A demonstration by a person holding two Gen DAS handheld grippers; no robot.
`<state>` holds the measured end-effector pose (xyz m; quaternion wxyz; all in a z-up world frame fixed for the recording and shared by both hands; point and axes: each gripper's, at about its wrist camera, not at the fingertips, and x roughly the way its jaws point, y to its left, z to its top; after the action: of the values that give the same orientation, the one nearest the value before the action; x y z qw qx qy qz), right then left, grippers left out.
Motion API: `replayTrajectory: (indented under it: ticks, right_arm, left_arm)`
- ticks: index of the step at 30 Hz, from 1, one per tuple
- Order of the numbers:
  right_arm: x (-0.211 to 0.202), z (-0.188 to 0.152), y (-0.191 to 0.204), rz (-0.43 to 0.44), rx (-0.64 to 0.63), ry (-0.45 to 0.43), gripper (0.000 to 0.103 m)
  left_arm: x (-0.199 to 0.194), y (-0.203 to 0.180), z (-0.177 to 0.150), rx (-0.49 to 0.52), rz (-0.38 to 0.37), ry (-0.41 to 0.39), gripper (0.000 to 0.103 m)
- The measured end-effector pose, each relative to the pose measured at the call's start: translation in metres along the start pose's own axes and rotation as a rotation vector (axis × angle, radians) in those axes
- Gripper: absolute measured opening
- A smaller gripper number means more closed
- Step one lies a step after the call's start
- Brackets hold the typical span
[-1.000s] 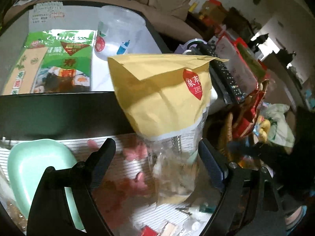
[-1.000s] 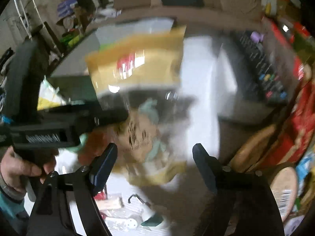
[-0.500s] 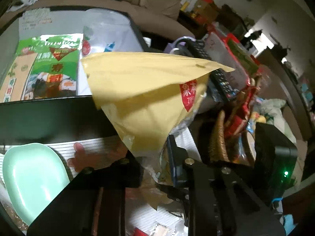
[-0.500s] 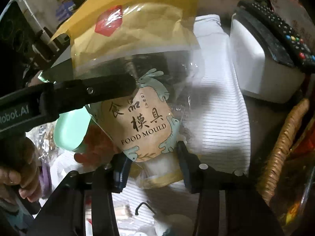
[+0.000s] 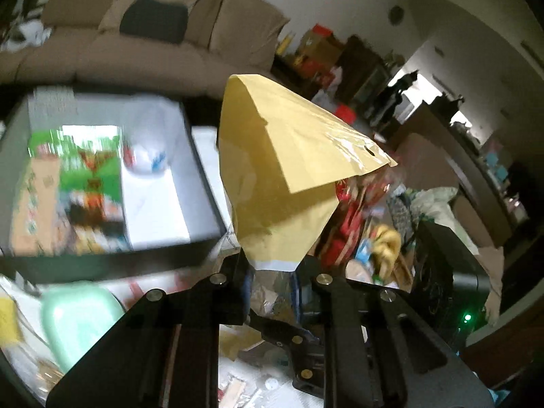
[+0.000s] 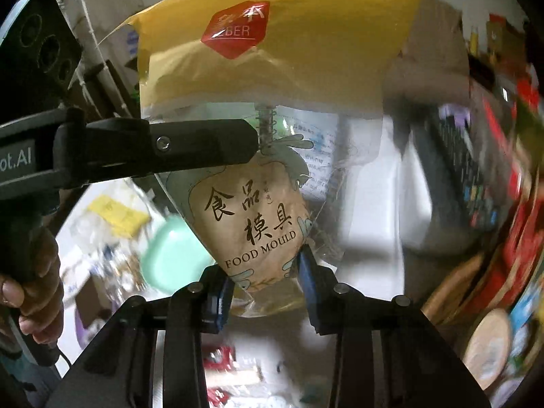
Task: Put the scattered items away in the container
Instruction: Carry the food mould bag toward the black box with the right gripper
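Both your grippers have gone from spread to clamped on the food mould bag [image 6: 272, 156], now lifted off the clutter. Your left gripper [image 5: 275, 265] pinches its crinkly clear middle; your right gripper [image 6: 263, 278] is closing on the bottom edge. Its stiff yellow header folds over beside the dark, white-lined container [image 5: 200, 183].

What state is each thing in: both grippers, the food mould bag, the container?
left gripper: shut on the bag's clear middle.
right gripper: jaws closing on the bag's lower end.
food mould bag: lifted, held by both grippers, yellow header up.
container: open, green packet and clear tub inside.
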<state>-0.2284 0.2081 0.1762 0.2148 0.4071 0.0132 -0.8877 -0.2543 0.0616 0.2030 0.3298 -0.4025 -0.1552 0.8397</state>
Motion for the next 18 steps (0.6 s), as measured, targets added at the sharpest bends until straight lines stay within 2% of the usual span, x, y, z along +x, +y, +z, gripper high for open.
replayTrajectory:
  ticks: [5, 9, 13, 18]
  right_arm:
    - [-0.014, 0.063, 0.014, 0.005, -0.051, -0.060, 0.036]
    - [0.000, 0.085, 0.012, 0.008, -0.048, -0.045, 0.036]
    - [0.039, 0.104, 0.002, 0.029, -0.018, -0.006, 0.036]
    - [0.098, 0.091, 0.001, 0.012, -0.028, 0.109, 0.035]
  left_arm:
    - [-0.032, 0.002, 0.056, 0.037, 0.020, -0.053, 0.017]
    - [-0.023, 0.034, 0.091, -0.018, 0.028, -0.038, 0.017]
    - [0.007, 0.082, 0.102, -0.109, 0.038, -0.016, 0.017]
    - [0.061, 0.148, 0.086, -0.248, 0.069, 0.056, 0.017]
